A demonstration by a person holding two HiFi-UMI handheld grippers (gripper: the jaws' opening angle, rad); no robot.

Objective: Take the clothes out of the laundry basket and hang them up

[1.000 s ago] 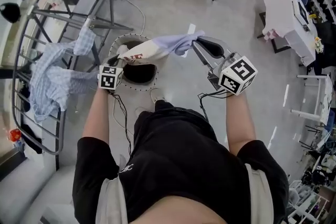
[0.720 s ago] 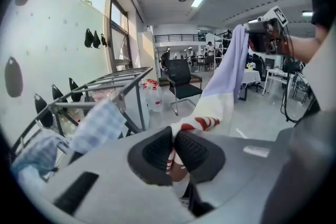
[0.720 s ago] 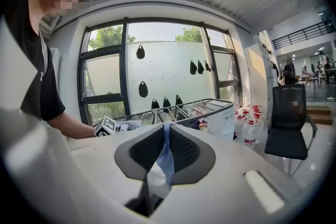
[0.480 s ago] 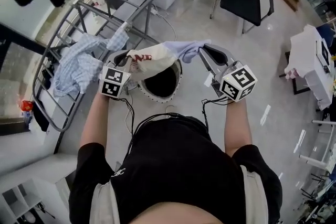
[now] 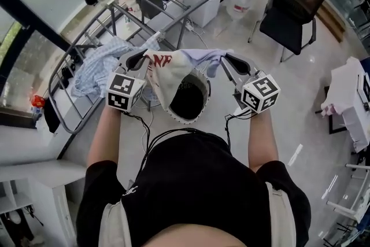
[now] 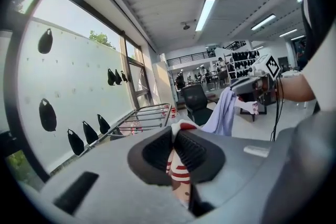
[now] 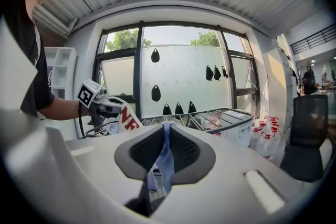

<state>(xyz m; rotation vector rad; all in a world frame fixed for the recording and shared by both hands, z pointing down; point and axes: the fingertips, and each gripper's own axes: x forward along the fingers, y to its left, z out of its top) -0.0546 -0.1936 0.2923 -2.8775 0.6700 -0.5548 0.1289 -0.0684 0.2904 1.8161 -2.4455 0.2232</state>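
Holds a garment (image 5: 176, 69) stretched across the middle of the head view, between left gripper (image 5: 137, 58) and right gripper (image 5: 230, 61), over the mouth of the basket (image 5: 191, 120). Pinches the white, red-lettered end at left: in the left gripper view, fingers (image 6: 157, 150) shut tight on a fold of red-striped cloth poking up past the tips and trailing down behind. Pinches the pale lilac end at right: in the right gripper view, fingers (image 7: 144, 148) closed on a thin band of that cloth, again running right through the gap. Sags in a loop between the two holds, lower fold drooping toward the basket rim, contact there not clear. Looks light, limp and quite without stiffness; should drape over a bar readily, but could slide off a smooth one if laid unevenly. Needs no care for breakage, only against slipping from so narrow a pinch or snagging on a bar end. Seems best held as now, at two far edges, to keep it spread; cannot tell which edges of the garment. Leaves the rack (image 5: 110, 7) in the upper left of the head view, beyond the grippers, with a blue checked shirt (image 5: 98, 66) draped over it at left.
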